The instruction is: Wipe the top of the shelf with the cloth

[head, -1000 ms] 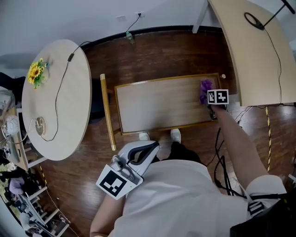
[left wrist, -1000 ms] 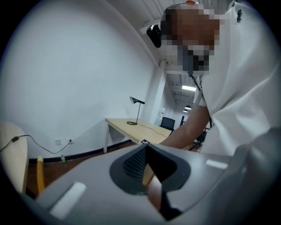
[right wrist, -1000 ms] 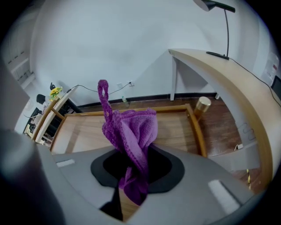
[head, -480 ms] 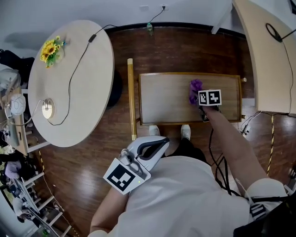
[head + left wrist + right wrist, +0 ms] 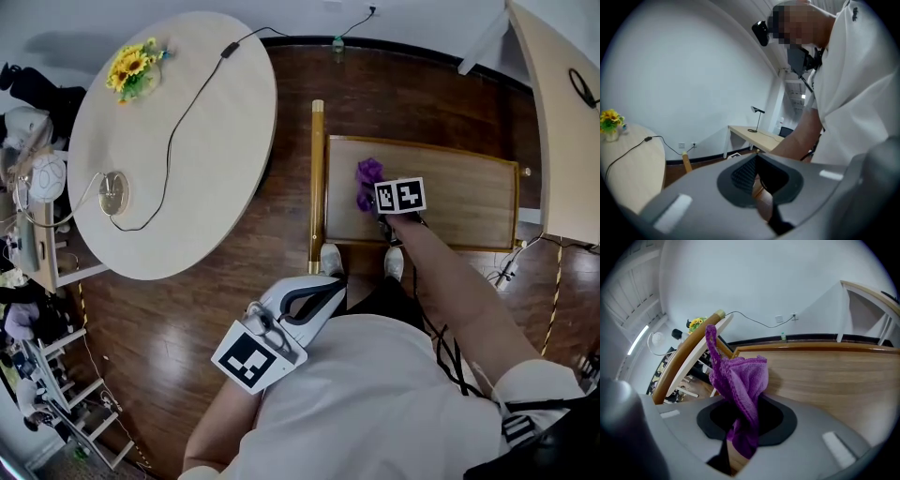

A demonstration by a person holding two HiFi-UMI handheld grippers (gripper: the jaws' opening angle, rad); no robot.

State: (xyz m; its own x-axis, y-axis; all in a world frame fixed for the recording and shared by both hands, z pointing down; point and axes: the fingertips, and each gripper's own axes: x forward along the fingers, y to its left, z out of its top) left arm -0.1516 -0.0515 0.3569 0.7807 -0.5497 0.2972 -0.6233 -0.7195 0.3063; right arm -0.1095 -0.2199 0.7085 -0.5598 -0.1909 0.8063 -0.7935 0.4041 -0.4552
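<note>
The shelf top (image 5: 459, 192) is a pale wooden panel with a raised rim, in the head view's upper right. A purple cloth (image 5: 367, 183) lies bunched on its left part. My right gripper (image 5: 377, 200) is shut on that cloth and presses it against the wood. In the right gripper view the cloth (image 5: 740, 378) rises from between the jaws of the right gripper (image 5: 743, 423), over the shelf top (image 5: 825, 376). My left gripper (image 5: 322, 294) is held close to the body, away from the shelf. In its own view the left gripper (image 5: 757, 180) has its jaws together and holds nothing.
A wooden rail (image 5: 317, 183) runs along the shelf's left end. A round table (image 5: 197, 159) at the left carries sunflowers (image 5: 132, 65), a cable and a small round device. Another desk (image 5: 562, 103) stands at the right. The person's shoes (image 5: 330, 260) are at the shelf's near edge.
My right gripper has dragged the purple cloth leftward over the shelf top, from the right end to the left part. The left gripper has stayed by the body.
</note>
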